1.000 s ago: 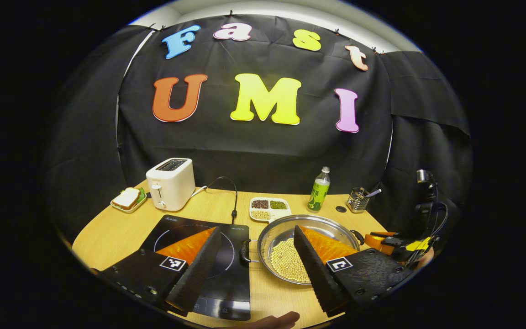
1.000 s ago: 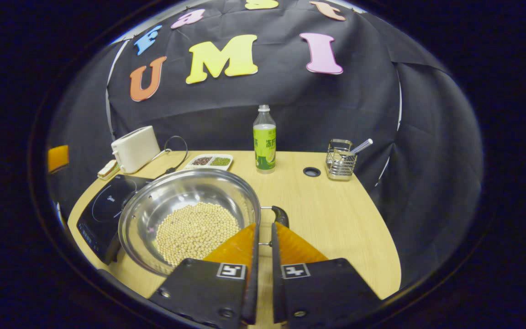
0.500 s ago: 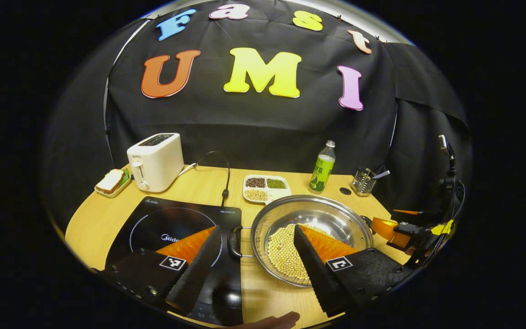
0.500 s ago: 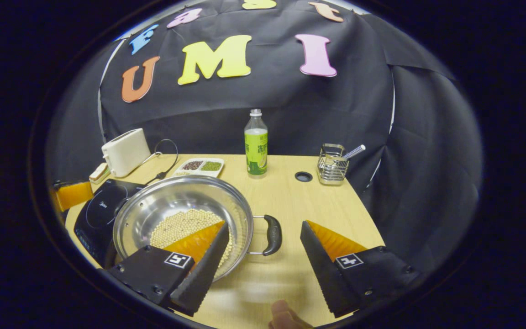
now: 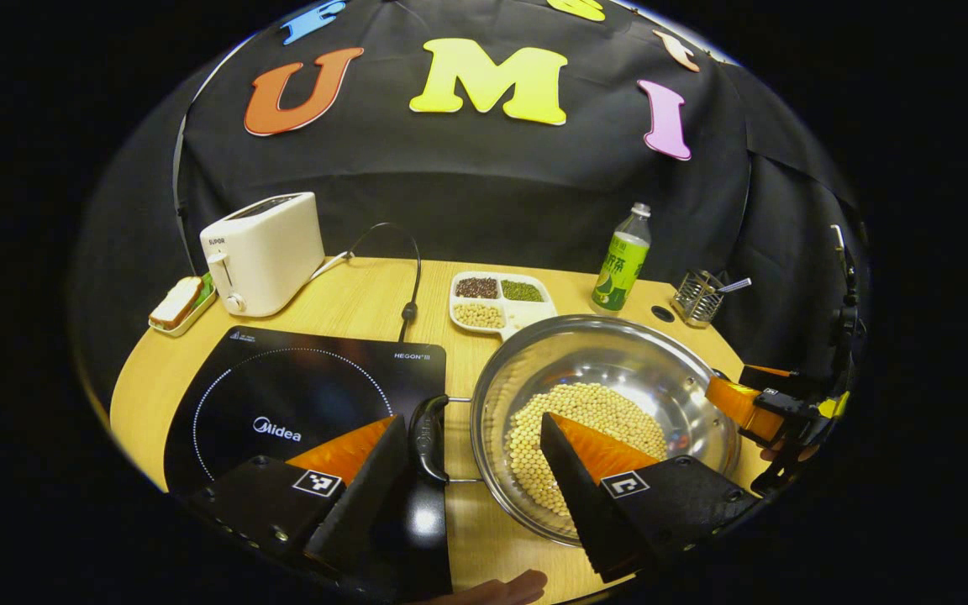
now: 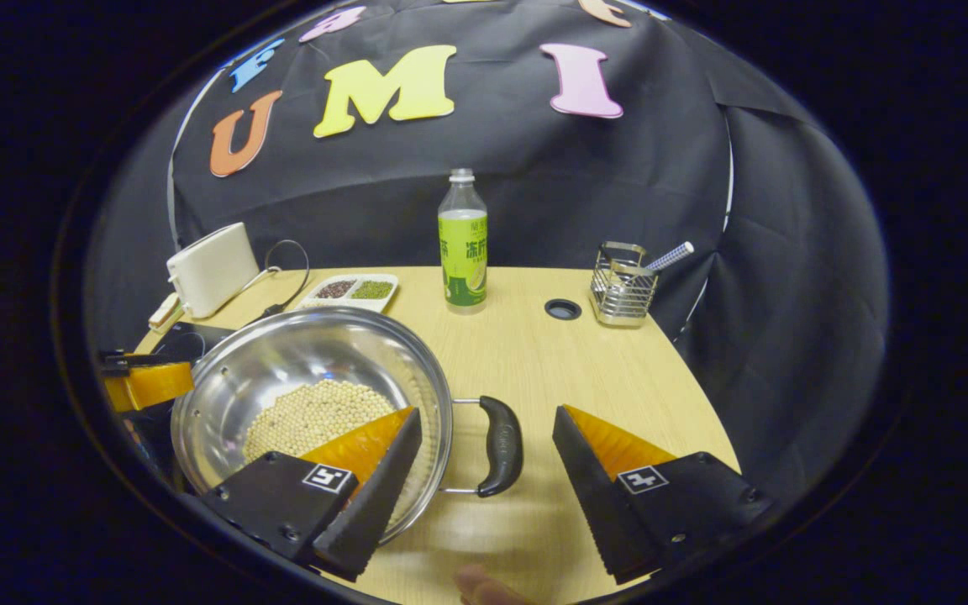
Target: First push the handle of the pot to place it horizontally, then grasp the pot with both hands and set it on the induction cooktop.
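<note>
Across the wooden worktop (image 6: 551,370), the biggest thing is the black cooktop (image 5: 299,395), lying flat at its left part in the left gripper view. Just to its right sits the steel pot (image 5: 610,395), resting on the wood and not on the cooktop; a heap of pale beans (image 5: 576,428) lies in its bottom. It has a black handle on each side: the left handle (image 5: 428,437) reaches over the cooktop's right edge, and the right handle (image 6: 501,445) lies level above the bare wood.

Both tools are spread wide and grip nothing. The left tool (image 5: 471,449) straddles the left handle — one finger over the cooktop, the other over the beans inside the pot. The right tool (image 6: 488,441) straddles the right handle the same way, one finger over the pot's rim, the other over the wood; whether any finger touches the pot cannot be told. The right tool also appears far off at the pot's right rim in the left gripper view.

Along the back stand a white toaster (image 5: 261,252), a green-labelled bottle (image 6: 462,244) and a wire holder (image 6: 621,286) with a utensil in it — all well apart from the pot. A divided white tray (image 5: 497,300) of dark, green and pale grains lies just behind the pot. A small dish with a sandwich (image 5: 177,304) sits beside the toaster.
</note>
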A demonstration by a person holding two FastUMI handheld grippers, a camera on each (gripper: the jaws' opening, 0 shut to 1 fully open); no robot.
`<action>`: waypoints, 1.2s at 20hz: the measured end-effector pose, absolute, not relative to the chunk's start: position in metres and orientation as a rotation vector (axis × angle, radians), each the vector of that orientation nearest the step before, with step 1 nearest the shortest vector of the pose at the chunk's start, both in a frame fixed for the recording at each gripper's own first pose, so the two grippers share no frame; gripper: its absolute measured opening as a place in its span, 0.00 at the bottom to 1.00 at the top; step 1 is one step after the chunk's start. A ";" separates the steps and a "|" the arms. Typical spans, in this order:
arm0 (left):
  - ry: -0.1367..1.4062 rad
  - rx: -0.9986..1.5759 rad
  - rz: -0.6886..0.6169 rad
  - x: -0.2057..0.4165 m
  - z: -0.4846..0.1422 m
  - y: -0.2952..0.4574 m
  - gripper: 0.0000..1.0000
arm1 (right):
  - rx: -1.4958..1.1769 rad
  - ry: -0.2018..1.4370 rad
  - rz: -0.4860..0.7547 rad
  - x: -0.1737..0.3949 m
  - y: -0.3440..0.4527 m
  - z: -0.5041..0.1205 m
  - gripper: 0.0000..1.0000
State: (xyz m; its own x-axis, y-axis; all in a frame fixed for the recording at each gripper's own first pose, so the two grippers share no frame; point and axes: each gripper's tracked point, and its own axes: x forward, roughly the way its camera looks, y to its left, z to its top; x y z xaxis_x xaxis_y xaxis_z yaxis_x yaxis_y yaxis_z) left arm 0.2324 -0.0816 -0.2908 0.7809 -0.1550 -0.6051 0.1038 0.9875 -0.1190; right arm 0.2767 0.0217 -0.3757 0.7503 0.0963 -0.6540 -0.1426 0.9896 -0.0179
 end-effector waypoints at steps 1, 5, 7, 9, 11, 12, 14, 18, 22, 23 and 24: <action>0.669 -0.079 -0.140 0.236 -0.295 -0.080 0.96 | -0.052 0.723 0.143 0.277 0.026 -0.381 0.99; 0.666 -0.071 -0.129 0.252 -0.300 -0.077 0.94 | -0.027 0.764 0.169 0.274 0.031 -0.393 1.00; 0.675 -0.065 -0.125 0.254 -0.303 -0.078 0.82 | -0.034 0.763 0.162 0.275 0.029 -0.394 0.99; 0.674 -0.061 -0.125 0.255 -0.307 -0.077 0.78 | -0.027 0.761 0.167 0.275 0.032 -0.394 0.96; 0.669 -0.054 -0.133 0.256 -0.309 -0.077 0.76 | -0.025 0.756 0.167 0.277 0.032 -0.394 0.88; 0.669 -0.054 -0.136 0.256 -0.309 -0.077 0.76 | -0.026 0.753 0.166 0.277 0.032 -0.394 0.94; 0.667 -0.052 -0.132 0.256 -0.313 -0.073 0.76 | -0.017 0.755 0.164 0.276 0.031 -0.396 0.88; 0.659 -0.013 -0.145 0.250 -0.317 -0.071 0.66 | -0.017 0.754 0.134 0.279 0.026 -0.398 0.79; 0.653 -0.014 -0.128 0.249 -0.317 -0.067 0.61 | -0.019 0.748 0.117 0.282 0.025 -0.396 0.68; 0.655 -0.011 -0.129 0.250 -0.319 -0.067 0.71 | -0.017 0.749 0.119 0.282 0.025 -0.398 0.68; 0.654 -0.010 -0.129 0.250 -0.320 -0.066 0.61 | -0.010 0.753 0.117 0.281 0.024 -0.397 0.67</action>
State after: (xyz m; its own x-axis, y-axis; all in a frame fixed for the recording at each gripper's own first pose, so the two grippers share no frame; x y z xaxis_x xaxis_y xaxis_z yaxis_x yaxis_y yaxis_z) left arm 0.2503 -0.0665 -0.3195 0.7861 -0.1224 -0.6059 0.1164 0.9920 -0.0494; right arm 0.2807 0.0242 -0.3975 0.7232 0.1028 -0.6830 -0.1098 0.9934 0.0332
